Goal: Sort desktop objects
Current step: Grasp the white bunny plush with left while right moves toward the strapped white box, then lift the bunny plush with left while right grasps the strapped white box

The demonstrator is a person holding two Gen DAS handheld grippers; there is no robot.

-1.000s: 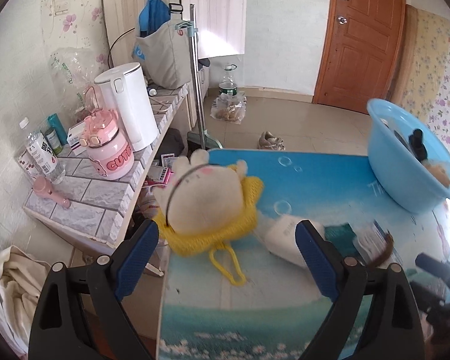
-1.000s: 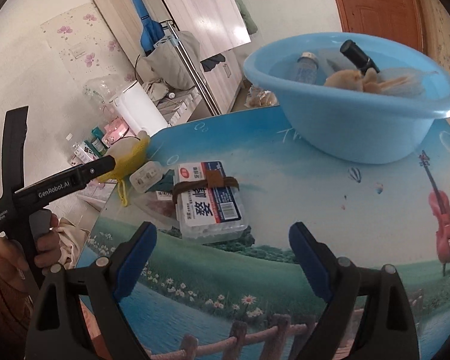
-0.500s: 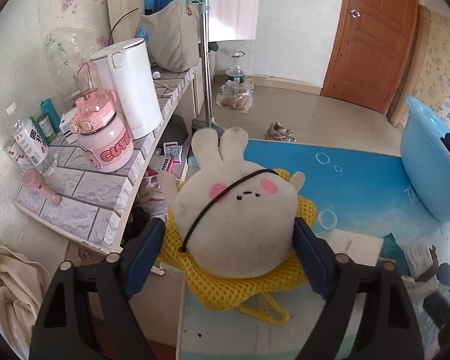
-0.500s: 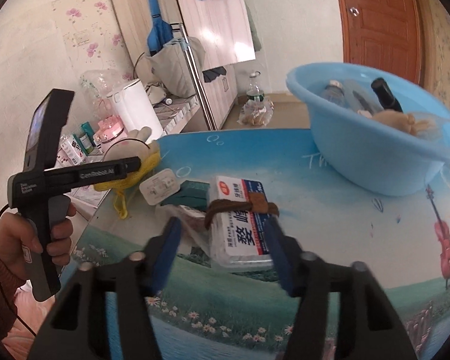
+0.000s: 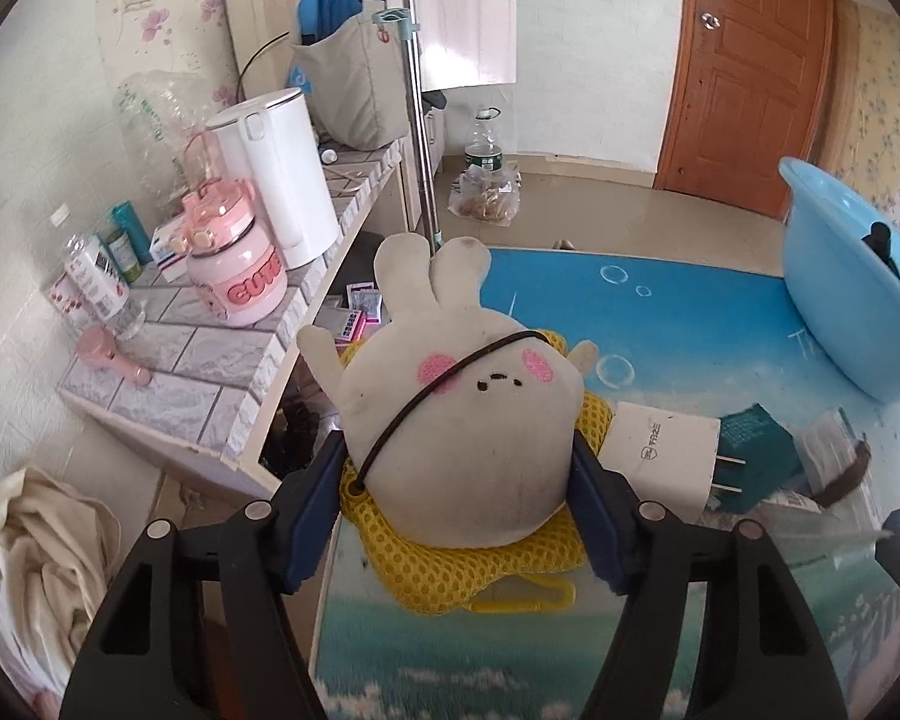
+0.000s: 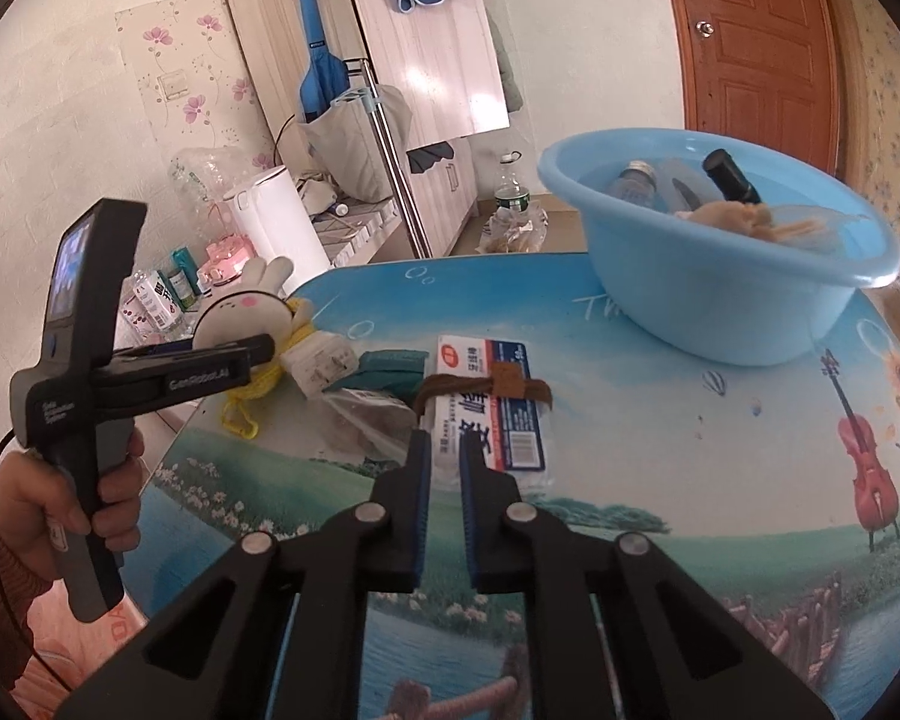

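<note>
Now caught mid-grab at lower centre of the left wrist view: a cream plush rabbit [image 5: 468,420], lying face up on a yellow mesh pouch [image 5: 450,576] at the near left edge of the blue scenic-print table [image 5: 660,312], flanked by the blue pads of the left gripper [image 5: 456,468]. Brought down over the toy within the past second, from well short of it to astride its body. Just been closing to roughly half width, with pads now touching the rabbit's flanks and seemingly starting to squeeze. Judged a pick-up under way, toy not yet lifted off the pouch.

Angled steeply down at the tabletop; shown at left of the right wrist view, held pistol-style by a hand [image 6: 108,492] in an orange sleeve.

Meanwhile, at lower centre of the right wrist view: right gripper [image 6: 444,450], snapped from wide open to all but shut, tips over the near end of a clear plastic packet with a white-and-blue label [image 6: 498,396], bound by a brown hair band [image 6: 486,387]. Impossible to tell whether the packet's thin edge is pinched or nothing held. Tilted down more gently, pointing up-frame toward the light blue plastic basin [image 6: 720,312] at upper right, already loaded with a bottle and other items. Probably the destination for both pieces; white plug adapter [image 5: 660,450] and teal box [image 5: 756,450] left beside the rabbit for later
</note>
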